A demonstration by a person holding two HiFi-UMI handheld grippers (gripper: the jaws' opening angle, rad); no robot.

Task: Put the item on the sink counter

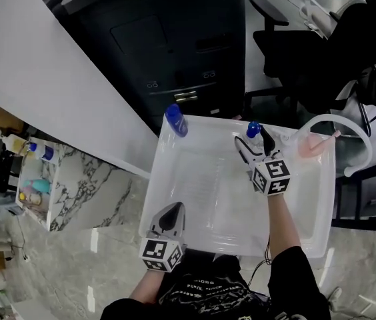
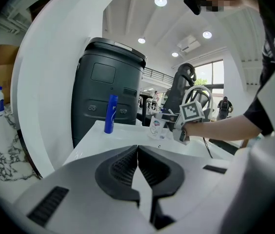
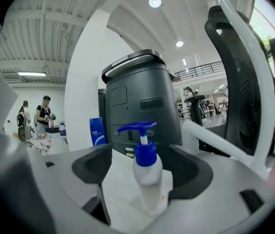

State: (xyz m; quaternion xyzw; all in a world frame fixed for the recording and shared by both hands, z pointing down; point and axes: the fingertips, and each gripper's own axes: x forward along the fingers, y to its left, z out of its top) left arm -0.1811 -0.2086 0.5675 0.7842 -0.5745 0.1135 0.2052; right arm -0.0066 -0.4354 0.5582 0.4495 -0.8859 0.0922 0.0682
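A white pump bottle (image 1: 254, 129) with a blue top stands upright on the far rim of the white sink (image 1: 195, 179). My right gripper (image 1: 253, 143) is open around it. In the right gripper view the bottle (image 3: 146, 179) stands between the two dark fingers (image 3: 91, 165) with a gap on each side. My left gripper (image 1: 172, 213) rests shut and empty over the sink's near rim, its jaws (image 2: 137, 149) meeting. A blue bottle (image 1: 176, 120) stands at the far left corner of the rim.
A black bin (image 1: 175, 45) stands just behind the sink. A white curved faucet (image 1: 340, 122) arches over the right end. A marble shelf (image 1: 81, 179) with several bottles is at the left. Office chairs (image 1: 295, 39) stand at the back right.
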